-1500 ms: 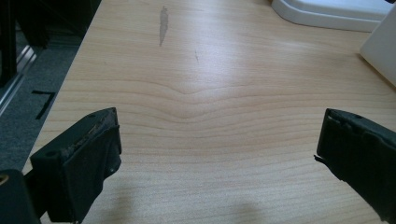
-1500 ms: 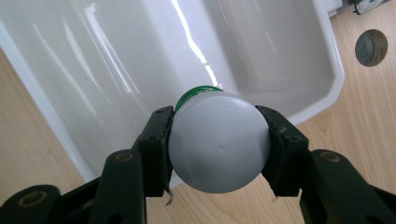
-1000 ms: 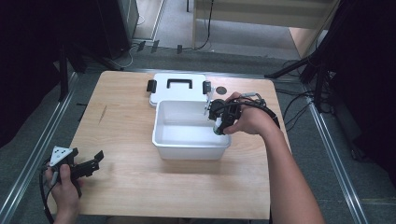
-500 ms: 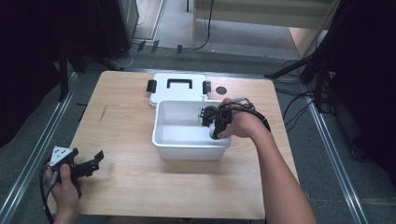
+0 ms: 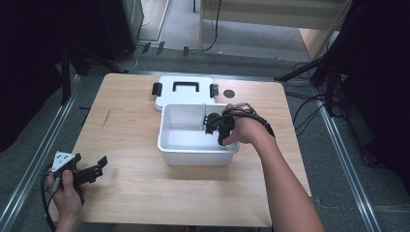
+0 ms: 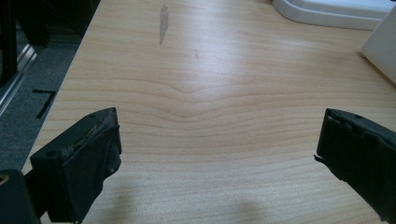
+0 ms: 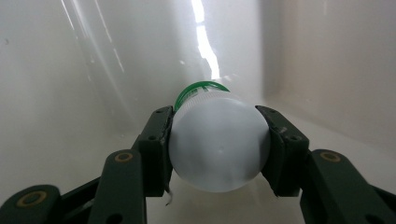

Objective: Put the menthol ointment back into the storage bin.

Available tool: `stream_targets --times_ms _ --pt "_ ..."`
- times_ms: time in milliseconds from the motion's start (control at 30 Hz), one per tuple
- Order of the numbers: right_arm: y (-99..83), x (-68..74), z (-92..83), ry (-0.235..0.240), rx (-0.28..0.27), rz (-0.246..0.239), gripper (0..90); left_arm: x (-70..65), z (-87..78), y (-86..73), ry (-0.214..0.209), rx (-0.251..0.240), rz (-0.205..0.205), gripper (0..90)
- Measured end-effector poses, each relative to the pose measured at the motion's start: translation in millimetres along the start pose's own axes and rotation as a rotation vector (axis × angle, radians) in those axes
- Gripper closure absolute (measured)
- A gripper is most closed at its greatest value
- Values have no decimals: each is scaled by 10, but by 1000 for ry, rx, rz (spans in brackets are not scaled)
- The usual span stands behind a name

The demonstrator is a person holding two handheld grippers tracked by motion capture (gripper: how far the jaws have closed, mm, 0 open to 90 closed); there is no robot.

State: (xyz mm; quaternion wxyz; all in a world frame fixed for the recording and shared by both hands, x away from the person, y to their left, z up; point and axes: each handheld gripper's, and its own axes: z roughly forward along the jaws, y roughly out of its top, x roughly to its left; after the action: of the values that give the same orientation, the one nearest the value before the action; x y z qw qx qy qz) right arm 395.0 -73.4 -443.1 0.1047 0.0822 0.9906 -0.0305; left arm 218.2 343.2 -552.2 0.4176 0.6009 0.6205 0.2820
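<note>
A white bottle [image 7: 217,149] with a green cap at its far end lies lengthwise between the jaws of my right gripper [image 7: 217,116], which is shut on it. In the high view that right gripper [image 5: 211,123] reaches down inside the open white bin [image 5: 193,155] at its right side, and the bin's white walls surround the bottle in the right gripper view. My left gripper [image 5: 99,165] rests at the table's front left corner. Its jaws stand wide apart over bare wood, and the left gripper [image 6: 219,126] holds nothing.
The bin's white lid [image 5: 186,90] with a black handle and black clips lies flat just behind the bin. A small dark round spot [image 5: 229,93] sits to the lid's right. Metal rails run along both sides of the wooden table [image 5: 130,193].
The right gripper has sunk from above the bin's right rim down into the bin and shifted a little left. The left hand has stayed where it was.
</note>
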Motion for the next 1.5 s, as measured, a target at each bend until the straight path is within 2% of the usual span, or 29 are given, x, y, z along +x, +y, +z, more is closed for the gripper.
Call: stream_targets --times_ms 100,267,333,533,700,833,1000,1067,1100,1133,1233,1367,1400,1433,1500 --pt "25 11 47 23 25 2 513 0 1 0 0 2 1 3" --pt "63 19 83 17 65 4 512 1 1 1 -1 4 1 3" --pt "71 19 86 15 69 21 512 2 1 1 -1 4 0 3" --pt "69 45 93 0 84 -12 503 7 -2 -1 -4 -3 -1 3" --pt "65 50 95 -5 78 -14 488 6 0 0 -5 -1 0 3" --pt "57 59 82 9 75 -15 492 5 -1 1 -3 2 0 3" --pt "26 60 29 11 39 -4 490 4 0 -1 -3 -1 0 3" --pt "-6 51 -34 7 18 6 471 4 -1 -1 -3 -3 0 3" --pt "-38 42 -89 5 -9 22 441 1 0 -1 -2 -1 -1 3" --pt "-38 42 -89 5 -9 22 441 1 0 -1 -2 -1 -1 3" --pt "-104 14 -191 6 -51 64 409 0 0 -1 -2 0 2 3" --pt "-183 -13 -347 -16 -92 144 352 -1 0 -1 -1 -1 0 3" --pt "-226 -2 -456 -13 -135 175 309 -2 1 -1 -1 -2 3 3" --pt "-226 -2 -456 -13 -135 175 309 -2 1 -1 -1 -2 3 3" --pt "-265 16 -537 -11 -167 201 236 -3 1 -2 -1 -4 -2 3"
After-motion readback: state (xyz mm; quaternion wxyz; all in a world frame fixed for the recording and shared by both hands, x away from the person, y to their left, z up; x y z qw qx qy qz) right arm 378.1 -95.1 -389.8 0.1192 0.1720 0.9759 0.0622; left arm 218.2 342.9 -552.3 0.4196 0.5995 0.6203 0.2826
